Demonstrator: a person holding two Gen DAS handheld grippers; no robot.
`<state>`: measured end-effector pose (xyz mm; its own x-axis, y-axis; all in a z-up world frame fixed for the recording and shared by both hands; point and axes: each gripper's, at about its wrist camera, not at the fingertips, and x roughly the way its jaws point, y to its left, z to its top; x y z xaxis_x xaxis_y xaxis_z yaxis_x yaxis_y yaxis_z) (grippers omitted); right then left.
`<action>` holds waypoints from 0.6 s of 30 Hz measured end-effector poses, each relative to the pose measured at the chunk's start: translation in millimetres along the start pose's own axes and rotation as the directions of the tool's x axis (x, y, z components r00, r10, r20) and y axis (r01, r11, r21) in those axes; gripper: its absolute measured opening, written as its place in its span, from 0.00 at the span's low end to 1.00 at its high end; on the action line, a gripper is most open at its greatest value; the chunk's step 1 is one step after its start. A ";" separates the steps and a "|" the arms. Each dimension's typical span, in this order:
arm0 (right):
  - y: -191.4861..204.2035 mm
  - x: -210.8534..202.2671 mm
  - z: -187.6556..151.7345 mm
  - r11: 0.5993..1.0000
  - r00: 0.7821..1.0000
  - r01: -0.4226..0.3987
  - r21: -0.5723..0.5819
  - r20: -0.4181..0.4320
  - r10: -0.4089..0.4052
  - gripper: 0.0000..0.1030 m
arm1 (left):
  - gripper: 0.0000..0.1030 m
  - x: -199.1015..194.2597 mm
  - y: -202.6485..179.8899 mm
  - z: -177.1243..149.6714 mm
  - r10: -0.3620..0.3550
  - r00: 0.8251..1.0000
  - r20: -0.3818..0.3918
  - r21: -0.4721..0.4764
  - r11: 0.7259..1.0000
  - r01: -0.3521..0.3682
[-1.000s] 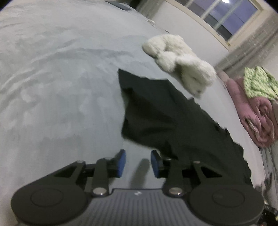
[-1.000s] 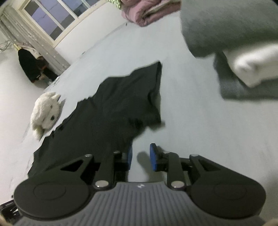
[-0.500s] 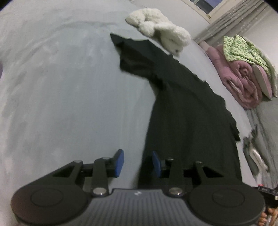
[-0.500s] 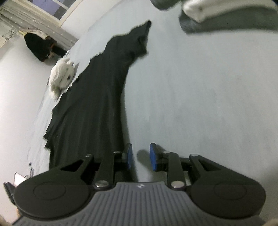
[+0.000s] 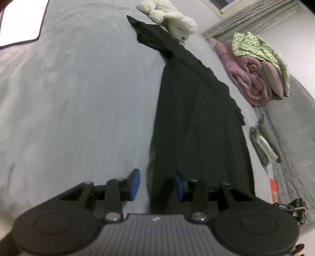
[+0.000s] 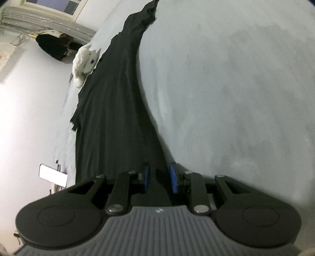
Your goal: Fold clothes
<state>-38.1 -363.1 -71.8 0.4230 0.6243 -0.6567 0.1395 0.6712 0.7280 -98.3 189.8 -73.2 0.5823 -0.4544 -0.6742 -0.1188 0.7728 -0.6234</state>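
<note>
A black garment (image 5: 196, 110) lies spread flat on the grey bed (image 5: 78, 98), stretching away from both grippers. My left gripper (image 5: 156, 184) is open over the garment's near left edge, with the cloth edge between its blue pads (image 5: 135, 183). In the right wrist view the same garment (image 6: 114, 102) runs up to the far end. My right gripper (image 6: 159, 177) is open with the garment's near right edge between its blue pads (image 6: 173, 177). Whether either touches the cloth I cannot tell.
A white plush toy (image 5: 173, 17) lies at the garment's far end, also in the right wrist view (image 6: 84, 61). Rolled pink bedding (image 5: 250, 78) with green cloth (image 5: 254, 45) is at right. Small grey and white items (image 5: 263, 145) lie beside the garment.
Both grippers have drawn back along the garment from its far sleeve end to its near edge. The folded grey and white pile has left the right wrist view.
</note>
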 end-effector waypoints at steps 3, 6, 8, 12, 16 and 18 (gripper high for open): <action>-3.0 -5.4 -12.4 1.000 1.000 -0.014 -0.007 -0.013 0.014 0.26 | 0.37 -7.3 6.2 -11.4 -0.042 0.999 -0.006 -0.023 0.999 0.042; -0.8 -8.4 -20.8 0.999 1.000 -0.014 -0.033 -0.023 0.014 0.27 | 0.37 -11.5 11.3 -20.0 -0.075 0.997 -0.018 -0.042 0.996 0.074; 0.7 -9.4 -25.1 0.999 1.000 -0.014 -0.046 -0.024 0.013 0.27 | 0.37 -12.4 13.0 -24.7 -0.091 0.995 -0.028 -0.050 0.995 0.090; 3.9 -7.9 -30.7 0.998 1.000 0.004 -0.058 -0.001 -0.005 0.27 | 0.37 -10.6 8.5 -31.5 -0.096 0.994 -0.050 -0.031 0.995 0.094; 16.6 -9.6 -38.9 0.987 0.997 0.077 -0.140 0.018 -0.075 0.10 | 0.03 -10.5 5.0 -35.3 -0.055 0.996 -0.065 -0.080 0.996 0.050; 24.1 -13.3 -42.1 0.980 0.995 0.101 -0.172 0.029 -0.097 0.06 | 0.03 -19.0 1.9 -38.6 -0.065 0.997 -0.046 -0.094 0.994 0.060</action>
<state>-78.0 -338.5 -53.9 0.4333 0.5443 -0.7183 0.0254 0.7893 0.6135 -140.7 182.9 -76.9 0.5511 -0.5232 -0.6500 -0.1587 0.6991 -0.6972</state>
